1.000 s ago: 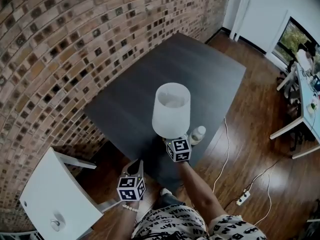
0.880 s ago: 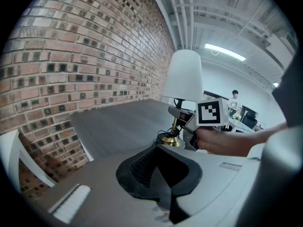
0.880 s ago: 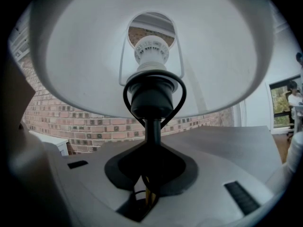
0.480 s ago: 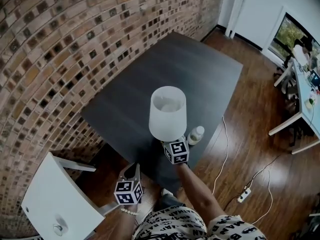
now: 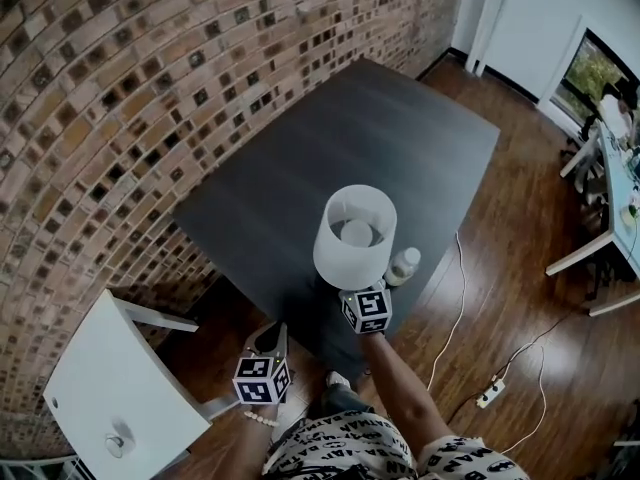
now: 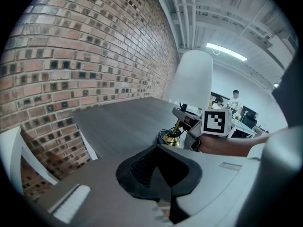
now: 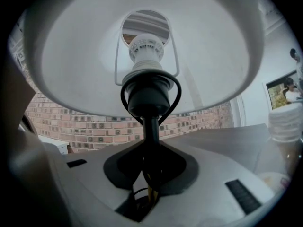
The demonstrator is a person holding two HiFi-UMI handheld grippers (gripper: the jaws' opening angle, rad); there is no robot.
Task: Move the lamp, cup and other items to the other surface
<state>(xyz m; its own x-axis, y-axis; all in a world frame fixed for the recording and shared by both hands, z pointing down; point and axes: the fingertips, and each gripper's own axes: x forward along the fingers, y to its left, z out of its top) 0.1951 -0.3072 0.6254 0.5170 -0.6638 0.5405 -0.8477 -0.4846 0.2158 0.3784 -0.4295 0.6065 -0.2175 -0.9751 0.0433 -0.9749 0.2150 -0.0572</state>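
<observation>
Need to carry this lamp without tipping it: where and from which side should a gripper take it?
Take the lamp by its thin upright stem below the socket, level from the side; the wide shade blocks the top. The right gripper holds there.

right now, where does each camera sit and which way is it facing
Head view: on the person's head, looking steeply down at the dark table and lamp; left gripper, right gripper and right forearm show.
Left gripper view: on the left gripper, looking along its shut jaws across the table at the lamp; the other hand's gripper shows.
Right gripper view: on the right gripper, looking up under the shade; its jaws clamp the stem.
Shared: all three show the lamp.
</observation>
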